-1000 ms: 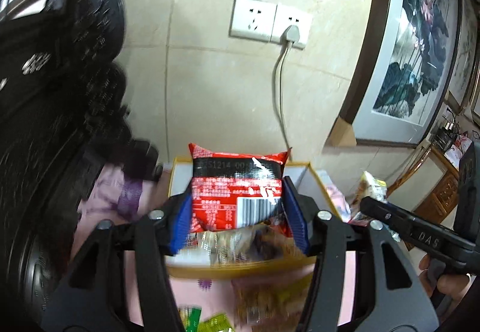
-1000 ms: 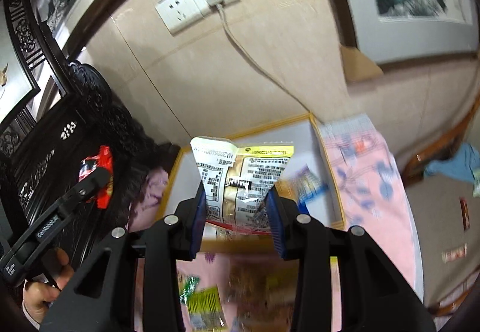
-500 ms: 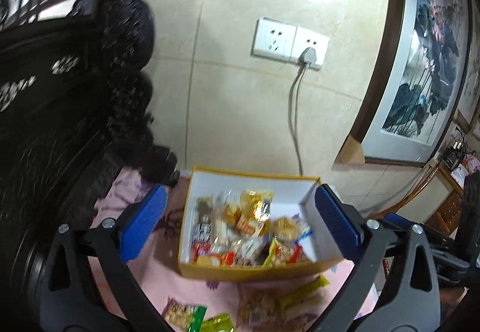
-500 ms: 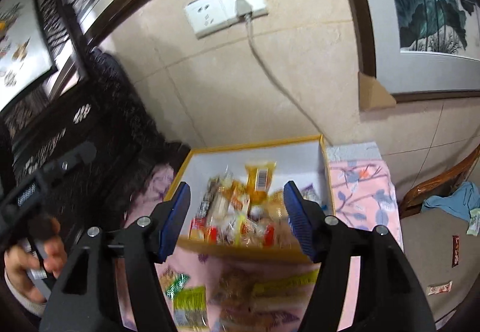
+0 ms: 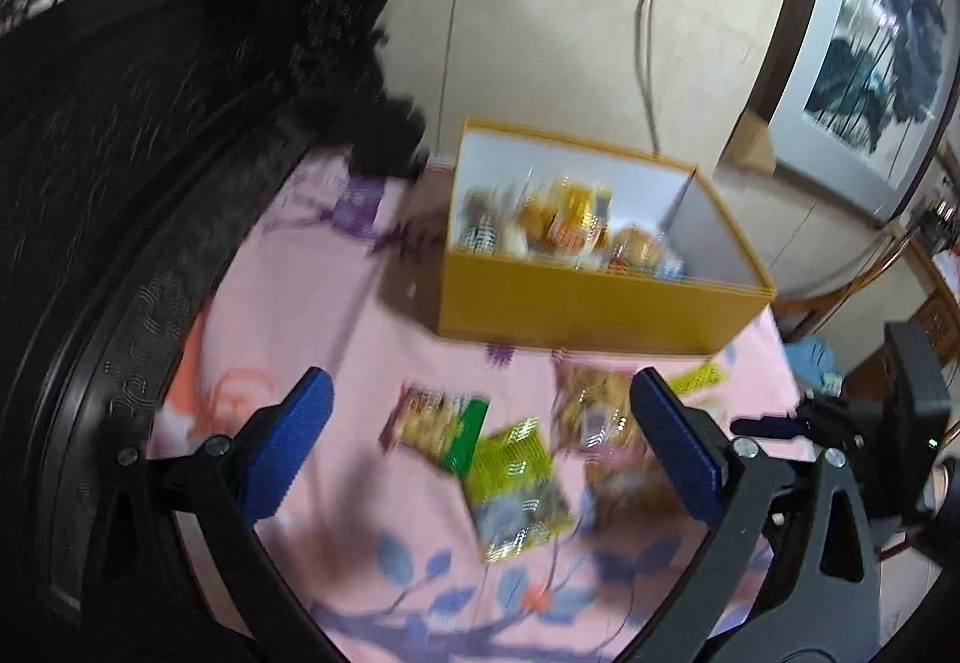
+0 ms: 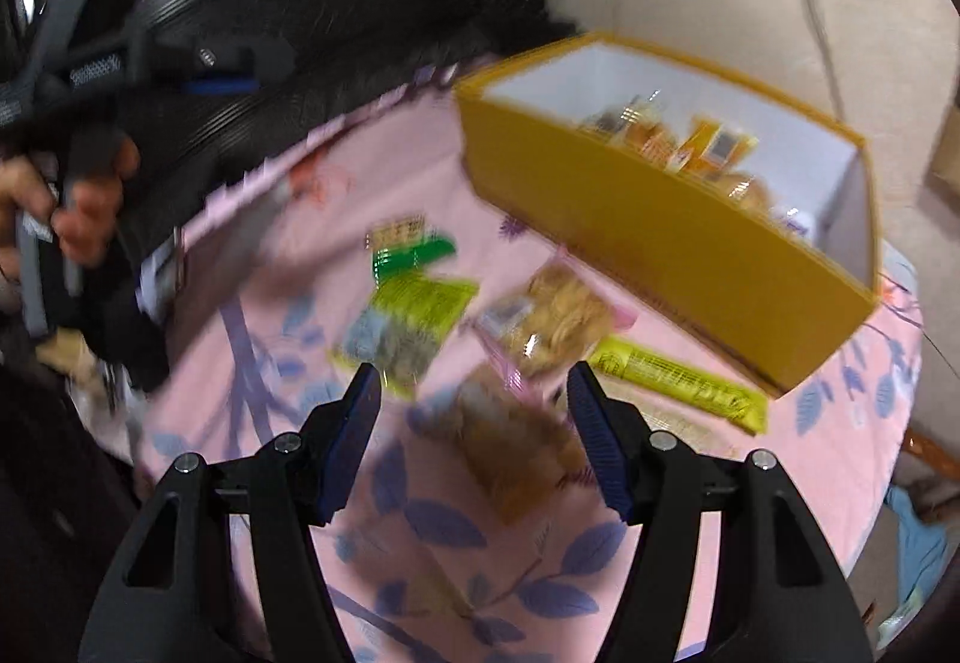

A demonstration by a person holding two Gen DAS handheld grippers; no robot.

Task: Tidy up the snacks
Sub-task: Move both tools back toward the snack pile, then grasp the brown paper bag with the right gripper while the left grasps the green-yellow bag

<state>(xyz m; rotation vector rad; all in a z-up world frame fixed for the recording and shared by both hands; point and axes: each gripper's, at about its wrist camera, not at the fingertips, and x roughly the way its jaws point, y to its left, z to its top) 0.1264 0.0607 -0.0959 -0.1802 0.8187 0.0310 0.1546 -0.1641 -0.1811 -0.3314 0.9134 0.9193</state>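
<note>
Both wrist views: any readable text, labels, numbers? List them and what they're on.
None reads for certain; both views are motion-blurred.
Snack packets on the pink cloth: print blurred.
Long yellow packet: print blurred.
Snacks in the yellow box: labels blurred.
Left gripper handle, seen in the right wrist view: white lettering, too smeared to read.

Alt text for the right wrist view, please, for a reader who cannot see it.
The open, empty right gripper points down at loose snack packets on a pink floral tablecloth, nearest a brownish packet. Behind them stands a yellow box partly filled with snacks. The picture is motion-blurred.
</note>
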